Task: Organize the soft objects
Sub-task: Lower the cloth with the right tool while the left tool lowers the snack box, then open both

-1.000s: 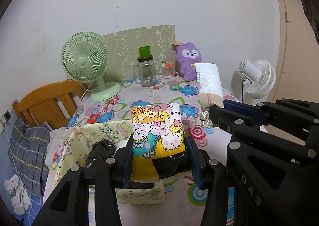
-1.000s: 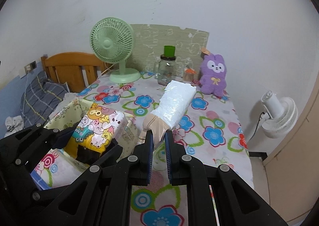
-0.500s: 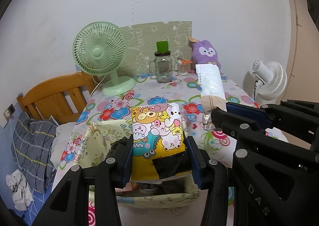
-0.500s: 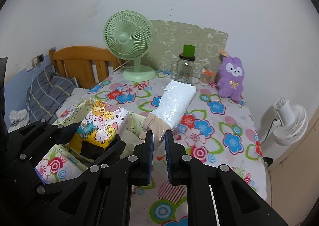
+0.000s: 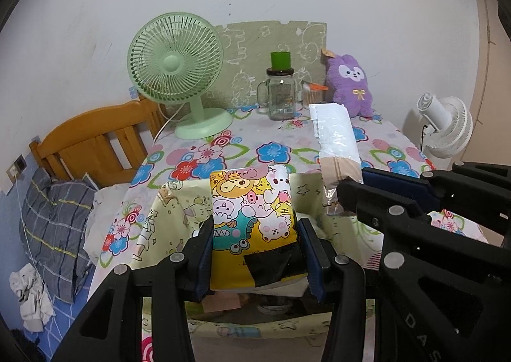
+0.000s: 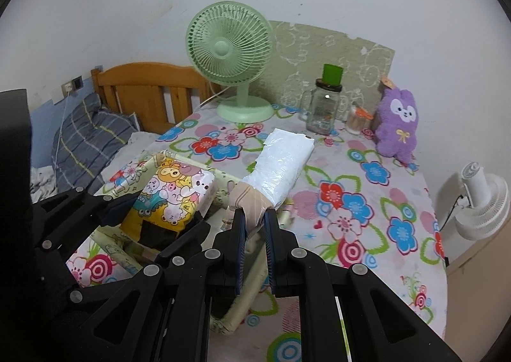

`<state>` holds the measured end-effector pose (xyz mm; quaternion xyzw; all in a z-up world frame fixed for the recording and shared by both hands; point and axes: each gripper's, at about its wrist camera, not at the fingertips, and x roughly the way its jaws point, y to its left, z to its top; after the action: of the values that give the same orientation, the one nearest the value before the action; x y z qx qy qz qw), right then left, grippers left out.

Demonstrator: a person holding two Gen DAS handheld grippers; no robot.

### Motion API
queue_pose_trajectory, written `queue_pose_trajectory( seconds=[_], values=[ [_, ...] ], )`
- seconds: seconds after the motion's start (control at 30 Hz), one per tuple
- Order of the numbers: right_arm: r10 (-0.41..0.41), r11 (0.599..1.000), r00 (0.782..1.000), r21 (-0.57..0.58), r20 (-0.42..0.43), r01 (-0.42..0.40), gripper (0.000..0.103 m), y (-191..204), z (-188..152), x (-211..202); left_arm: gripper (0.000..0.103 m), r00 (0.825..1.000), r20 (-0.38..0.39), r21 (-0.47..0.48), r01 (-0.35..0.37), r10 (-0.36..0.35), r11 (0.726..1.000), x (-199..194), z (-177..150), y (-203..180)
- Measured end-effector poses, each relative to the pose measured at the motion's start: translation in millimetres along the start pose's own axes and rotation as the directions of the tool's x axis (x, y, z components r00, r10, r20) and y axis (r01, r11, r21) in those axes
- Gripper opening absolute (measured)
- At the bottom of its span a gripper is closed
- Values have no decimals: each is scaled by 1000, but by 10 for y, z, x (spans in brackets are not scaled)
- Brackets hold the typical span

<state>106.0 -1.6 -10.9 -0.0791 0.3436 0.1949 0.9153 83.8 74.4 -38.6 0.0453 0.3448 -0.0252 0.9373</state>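
The inside of the pale yellow fabric box (image 5: pixel 179 218) is staying mostly hidden, because the left gripper (image 5: pixel 255 253) and the cartoon pack (image 5: pixel 252 218) are covering it; only some dim, unclear shapes are showing at its bottom in the left wrist view. The left gripper is squeezing this pack between its two blue-padded fingers (image 5: pixel 204 253), and the pack is hanging right above the open box. It is a soft, cushion-like packet in glossy yellow plastic with printed animals, and a piece of black tape is sitting on its lower part. The right gripper (image 6: pixel 255 231) is clamping the beige end of the long white package (image 6: pixel 281 167), which is wrapped in crinkled, shiny plastic film and is sticking forward, up and away from the fingers, above the far edge of the box and the flowered tablecloth (image 6: pixel 367 212). The near part of this package is disappearing between the fingers, so its end is hard to make out. At the back of the table a round green fan (image 5: pixel 175 62), a glass jar (image 5: pixel 281 97) with green lid and a fuzzy purple plush toy (image 5: pixel 349 84) are standing. A white fan (image 5: pixel 447 125) is partly cut off by the table edge.
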Motion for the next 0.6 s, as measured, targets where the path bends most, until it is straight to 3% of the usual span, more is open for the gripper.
queue_pose_trajectory(
  seconds=[0.6],
  values=[
    [68,996,997,-50,-45,-70,14,335,40,349,52,997,-72,-35,-35,32,999,346,-135,391]
  ],
)
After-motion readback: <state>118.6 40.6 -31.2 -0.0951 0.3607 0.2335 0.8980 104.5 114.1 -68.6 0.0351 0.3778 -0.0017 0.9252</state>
